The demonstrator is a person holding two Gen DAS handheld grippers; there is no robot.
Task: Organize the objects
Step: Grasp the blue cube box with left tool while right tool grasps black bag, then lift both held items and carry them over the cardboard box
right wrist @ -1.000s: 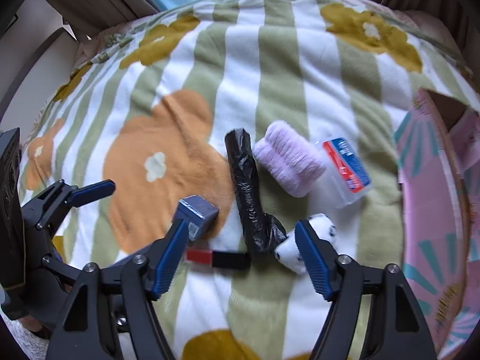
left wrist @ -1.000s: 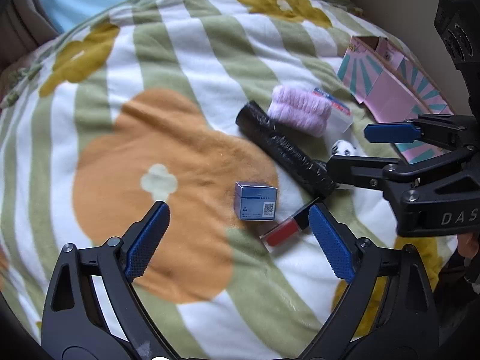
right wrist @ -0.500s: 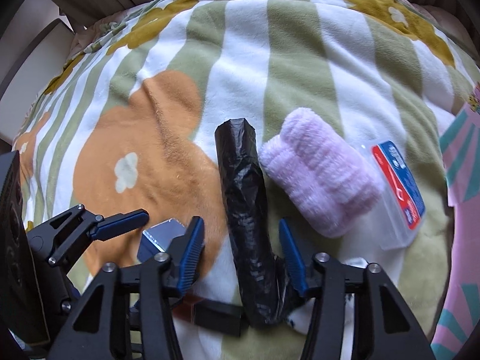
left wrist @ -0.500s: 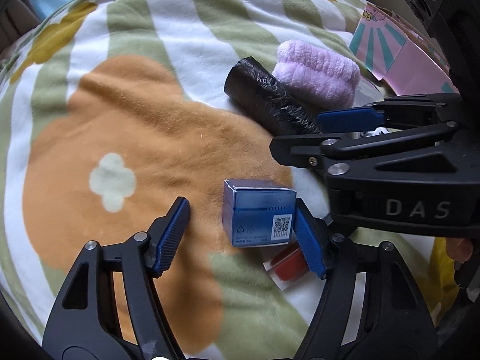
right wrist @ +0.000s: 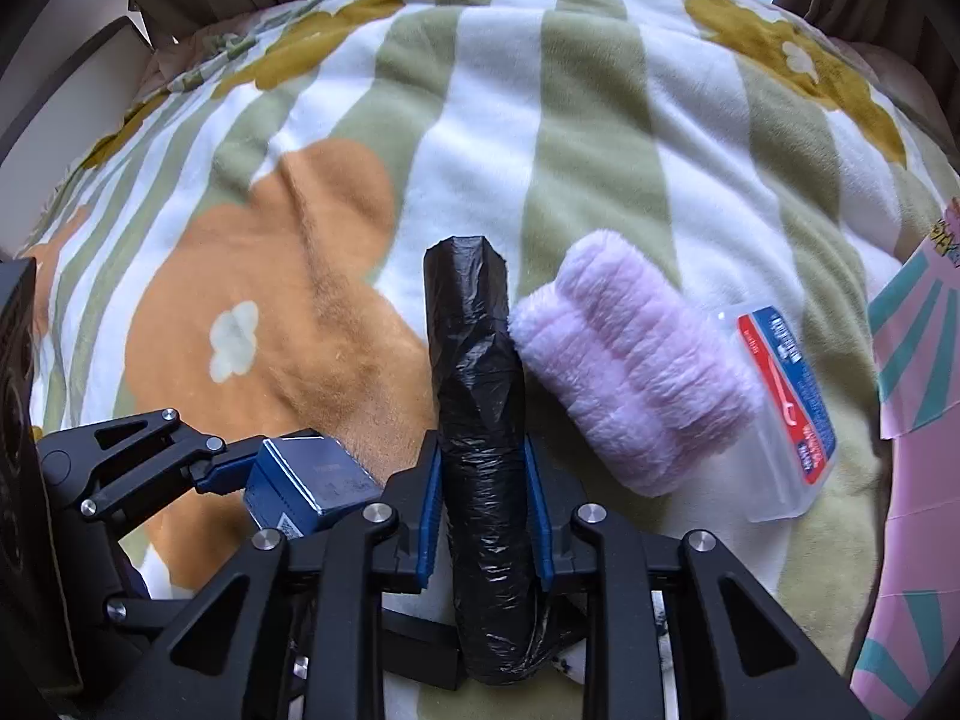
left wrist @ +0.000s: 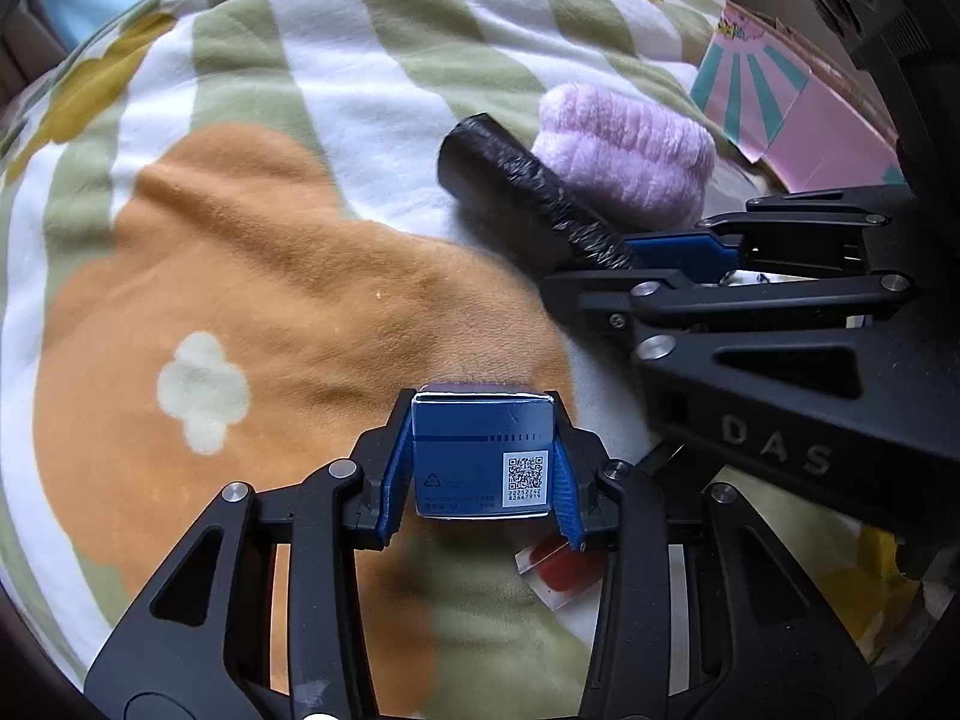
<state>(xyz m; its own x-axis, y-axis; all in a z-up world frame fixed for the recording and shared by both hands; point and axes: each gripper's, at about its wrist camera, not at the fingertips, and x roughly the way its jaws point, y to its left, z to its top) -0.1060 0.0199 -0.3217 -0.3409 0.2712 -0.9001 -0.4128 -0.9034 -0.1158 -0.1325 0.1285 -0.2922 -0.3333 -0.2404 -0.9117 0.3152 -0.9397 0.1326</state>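
Observation:
My left gripper is shut on a small blue box with a QR code, on the orange patch of the blanket. The box also shows in the right wrist view. My right gripper is shut on a black roll of plastic bags, which lies lengthwise between the pads. The roll also shows in the left wrist view, with the right gripper clamped on its near end. A red lip-gloss tube lies partly under the left gripper.
A pink fluffy roll lies against the black roll's right side. A clear plastic case with a red-blue label lies beyond it. A pink and teal cardboard box stands at the right. All lie on a striped blanket.
Both grippers moved forward and closed. The left one took hold of the blue box; the right one took hold of the black roll.

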